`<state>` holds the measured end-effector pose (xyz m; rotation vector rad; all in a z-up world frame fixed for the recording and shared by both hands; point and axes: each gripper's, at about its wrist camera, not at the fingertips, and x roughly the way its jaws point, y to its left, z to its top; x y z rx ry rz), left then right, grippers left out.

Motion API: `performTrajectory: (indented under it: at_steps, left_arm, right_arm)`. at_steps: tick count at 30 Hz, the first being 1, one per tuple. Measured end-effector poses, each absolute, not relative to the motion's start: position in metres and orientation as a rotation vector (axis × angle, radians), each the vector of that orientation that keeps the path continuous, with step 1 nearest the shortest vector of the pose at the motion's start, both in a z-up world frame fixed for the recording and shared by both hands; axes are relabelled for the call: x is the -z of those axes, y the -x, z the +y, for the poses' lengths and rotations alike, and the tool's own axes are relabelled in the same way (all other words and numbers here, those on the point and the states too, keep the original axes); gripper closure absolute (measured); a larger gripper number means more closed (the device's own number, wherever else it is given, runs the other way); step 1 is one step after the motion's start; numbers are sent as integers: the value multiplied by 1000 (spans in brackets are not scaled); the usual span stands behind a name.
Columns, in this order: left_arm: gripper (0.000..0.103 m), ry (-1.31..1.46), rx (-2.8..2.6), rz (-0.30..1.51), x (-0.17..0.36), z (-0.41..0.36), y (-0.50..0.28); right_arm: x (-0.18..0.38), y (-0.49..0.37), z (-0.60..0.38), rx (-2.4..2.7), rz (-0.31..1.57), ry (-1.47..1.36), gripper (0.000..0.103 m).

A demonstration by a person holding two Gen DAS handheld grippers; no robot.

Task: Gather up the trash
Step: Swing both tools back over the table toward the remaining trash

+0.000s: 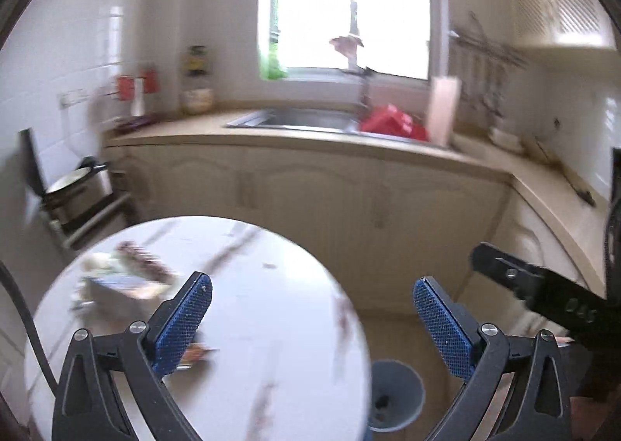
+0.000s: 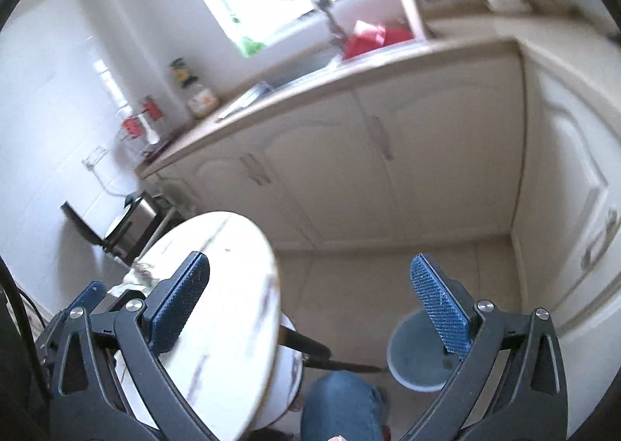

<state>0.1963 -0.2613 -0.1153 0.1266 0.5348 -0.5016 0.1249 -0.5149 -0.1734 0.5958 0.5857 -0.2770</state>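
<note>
Left gripper, right gripper: jaws apart, empty. Trash on worktop, frame left; left gripper nearer. Bin lower right.

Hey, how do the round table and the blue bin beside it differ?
The round table is white marble-patterned with dark streaks; the blue bin is plain grey-blue. The table is a flat raised top carrying blurred litter; the bin is an open container standing lower, on the floor, with only a few dark bits inside. The table looks far wider than the bin. Both are round.
</note>
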Motion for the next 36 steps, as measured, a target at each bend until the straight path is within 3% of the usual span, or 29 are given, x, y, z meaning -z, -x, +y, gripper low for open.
performTrajectory:
  at_steps: [2, 6, 16, 28, 36]
  left_arm:
    - [1, -101, 450, 518, 117, -229, -194]
    - [1, -63, 352, 501, 100, -178, -99]
    - [1, 12, 172, 479, 69, -91, -56]
    - [1, 61, 82, 472, 47, -55, -25]
    - [1, 23, 65, 498, 60, -56, -30]
  right_arm:
    - [157, -133, -490, 258, 571, -543, 0]
    - [133, -147, -432, 208, 550, -437, 0]
    - [107, -173, -308, 78, 522, -229, 0]
    - [95, -174, -249, -2, 504, -121, 0]
    - [101, -185, -247, 12, 535, -92, 0]
